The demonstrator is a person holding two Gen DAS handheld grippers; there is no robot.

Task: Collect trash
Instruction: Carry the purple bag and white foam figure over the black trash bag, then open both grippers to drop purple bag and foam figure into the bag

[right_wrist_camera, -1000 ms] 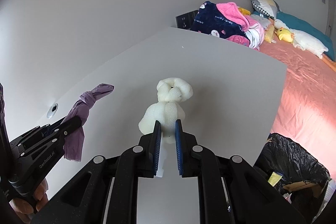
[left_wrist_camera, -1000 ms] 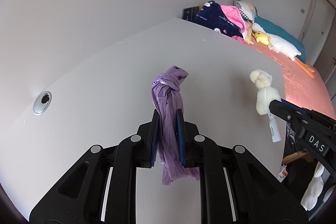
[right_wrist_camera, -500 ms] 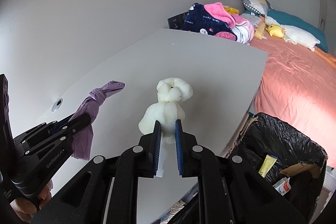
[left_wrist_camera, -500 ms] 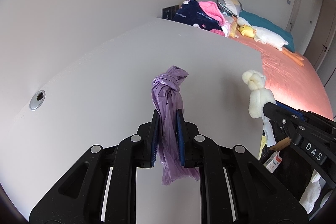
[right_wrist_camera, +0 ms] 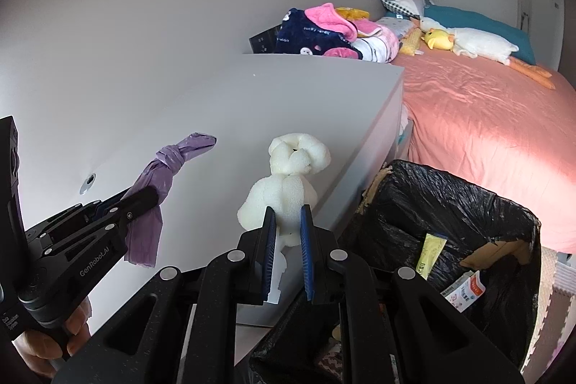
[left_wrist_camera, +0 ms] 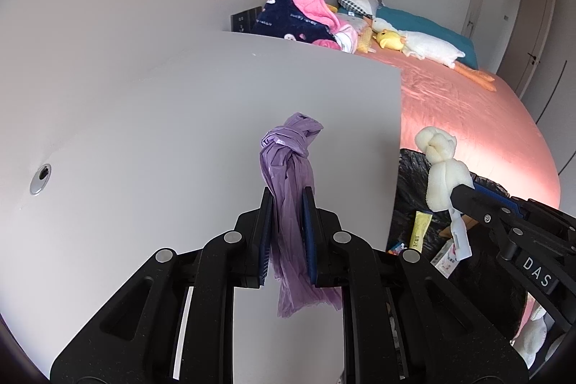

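My left gripper (left_wrist_camera: 287, 200) is shut on a knotted purple plastic bag (left_wrist_camera: 289, 168), whose tail hangs below the pads. It hovers over the white desk (left_wrist_camera: 162, 117) near its right edge. My right gripper (right_wrist_camera: 288, 218) is shut on a knotted white foam strip (right_wrist_camera: 288, 179), held over the desk's corner beside the bin. In the right wrist view the purple plastic bag (right_wrist_camera: 162, 175) and left gripper (right_wrist_camera: 142, 198) show at the left. A black-lined trash bin (right_wrist_camera: 450, 204) with a yellow sachet and cardboard inside stands below the desk's right edge.
A bed with a salmon sheet (right_wrist_camera: 486, 117) lies beyond the bin, with piled blankets (right_wrist_camera: 324, 31) and plush toys (right_wrist_camera: 468, 42) at its head. A round metal grommet (left_wrist_camera: 40, 179) sits in the desk at the left. A person's hand (right_wrist_camera: 46, 344) holds the left gripper's handle.
Both grippers have moved right across the desk toward its edge, each still holding its item. The trash bin has come into fuller view under the right gripper.
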